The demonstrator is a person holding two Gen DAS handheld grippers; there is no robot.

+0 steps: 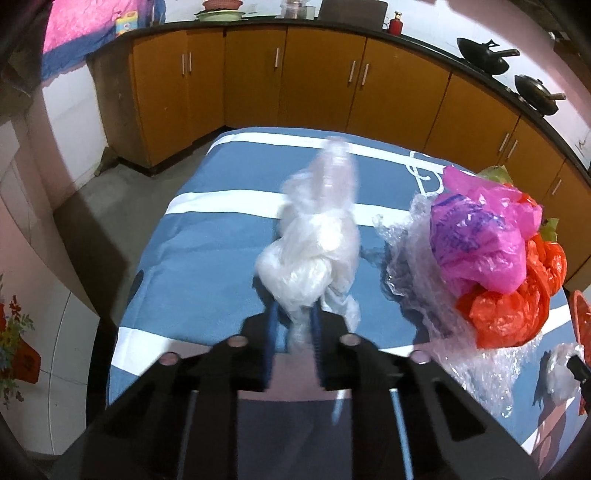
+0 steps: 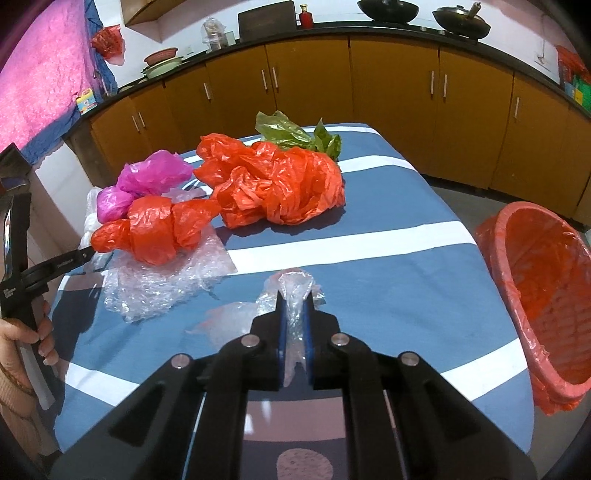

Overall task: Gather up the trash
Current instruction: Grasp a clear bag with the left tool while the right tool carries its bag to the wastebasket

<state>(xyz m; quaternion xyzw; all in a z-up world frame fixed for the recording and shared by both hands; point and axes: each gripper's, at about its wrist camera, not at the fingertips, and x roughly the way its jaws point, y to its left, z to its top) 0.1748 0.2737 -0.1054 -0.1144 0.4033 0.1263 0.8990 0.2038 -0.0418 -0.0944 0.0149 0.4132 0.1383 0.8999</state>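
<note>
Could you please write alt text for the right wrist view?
The right gripper is shut on a clear plastic bag above a blue striped tablecloth. Crumpled red bags lie behind, and a red-lined basket sits right.

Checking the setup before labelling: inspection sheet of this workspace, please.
Surface: table under a blue cloth with white stripes.
Job's things: clear bag; thin clear film; pink bag; orange bags; green bag; bubble wrap; orange-lined bin at the table's right edge, nothing seen in it.
Clutter: nothing seen beyond the trash.
Grippers: left tongs shut on the clear bag; right tongs shut on the thin clear film.
Cables: nothing seen.
Surroundings: kitchen cabinets, pans on the counter.
</note>
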